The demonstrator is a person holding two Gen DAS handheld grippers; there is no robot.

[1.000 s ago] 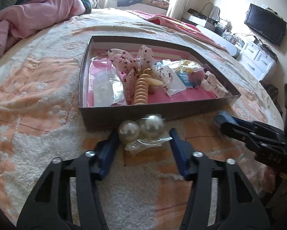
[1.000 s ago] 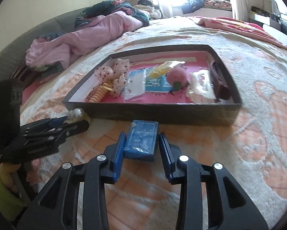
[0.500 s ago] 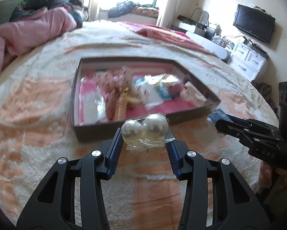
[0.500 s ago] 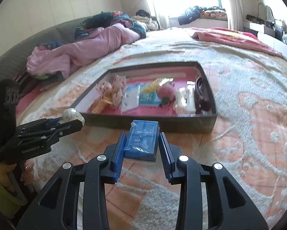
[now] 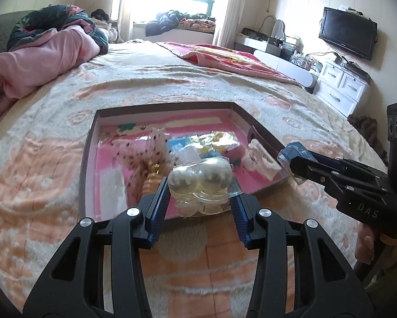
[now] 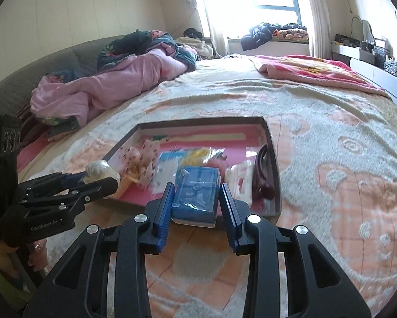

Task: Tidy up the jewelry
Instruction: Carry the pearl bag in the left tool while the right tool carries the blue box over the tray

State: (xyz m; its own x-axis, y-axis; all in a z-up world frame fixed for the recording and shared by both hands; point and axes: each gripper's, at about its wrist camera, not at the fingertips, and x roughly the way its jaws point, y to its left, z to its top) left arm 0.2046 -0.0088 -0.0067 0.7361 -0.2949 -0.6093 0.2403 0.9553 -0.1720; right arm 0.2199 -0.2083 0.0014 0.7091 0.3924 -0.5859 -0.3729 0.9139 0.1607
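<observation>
The clear plastic packet of two large pearl beads (image 5: 201,182) hides the near middle of the shallow dark cardboard tray with a pink floor (image 5: 88,153). The tray's contents are motion-blurred there. In the right wrist view, the blue wrapped rectangular packet (image 6: 197,192) covers the tray's near wall.

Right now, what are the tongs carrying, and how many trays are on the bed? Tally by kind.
Pearl balls in the clear bag, held by left tongs: 2
Blue packet, held by right tongs: 1
Tray: 1
Total: 4
</observation>
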